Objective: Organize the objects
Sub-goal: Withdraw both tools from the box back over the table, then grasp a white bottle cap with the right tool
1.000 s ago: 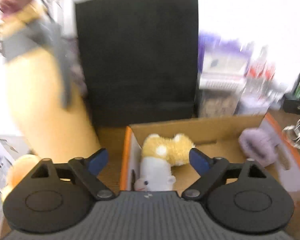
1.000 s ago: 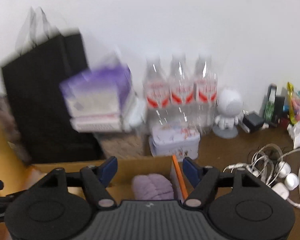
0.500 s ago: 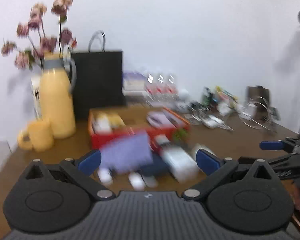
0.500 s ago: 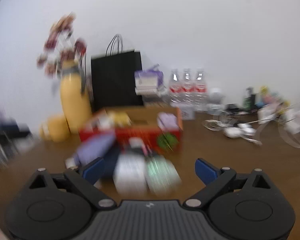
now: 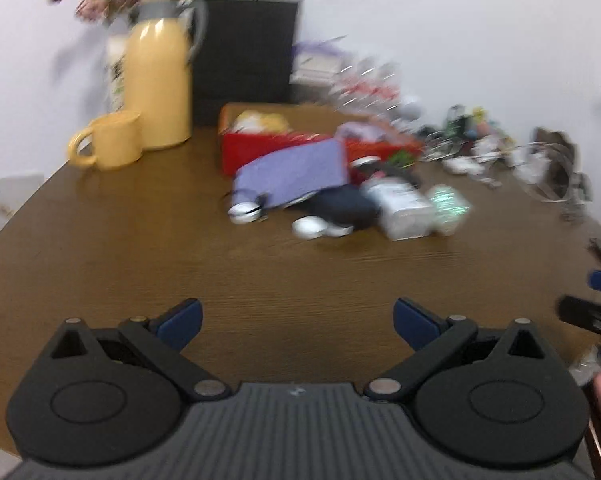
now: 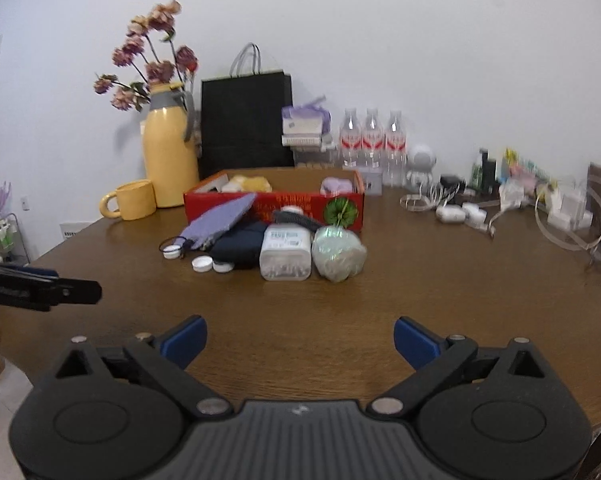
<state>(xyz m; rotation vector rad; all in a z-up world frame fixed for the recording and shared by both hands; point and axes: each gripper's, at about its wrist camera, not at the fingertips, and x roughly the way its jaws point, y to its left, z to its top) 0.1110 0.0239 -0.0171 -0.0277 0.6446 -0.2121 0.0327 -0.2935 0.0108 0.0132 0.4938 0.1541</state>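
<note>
My left gripper (image 5: 296, 318): jaws spread wide over bare wood at the near edge, nothing between the blue pads.
My right gripper (image 6: 299, 338): jaws opening, almost at full spread, nothing between them, only tabletop beneath.
Brown wooden table (image 6: 420, 292): it carries everything; the near part under both my grippers is bare.
Red cardboard box (image 6: 274, 204): far centre of the table, open at the top, with a yellow plush toy (image 6: 248, 183) at its left end and a fuzzy lilac thing (image 6: 336, 185) at its right end.
Pile just in front of the box: a lilac fabric pouch (image 6: 220, 216) leans on the box wall, a dark navy soft bundle (image 6: 240, 246) lies beside it, then a clear plastic container with a white label (image 6: 286, 254), then a crinkly pale green bag (image 6: 338, 254) on the right, touching the container.
White bottle caps (image 6: 202, 264): three, on the wood at the near left of the pile.
Tall yellow thermos jug (image 6: 168, 156): far left, with a yellow mug (image 6: 130, 199) just beside it.
Black paper bag with handles (image 6: 246, 118): upright against the wall behind the box.
Three clear water bottles (image 6: 370, 142): in a row at the wall, right of the black bag.
Left-wrist view: blurred, small things on the far right unreadable.
</note>
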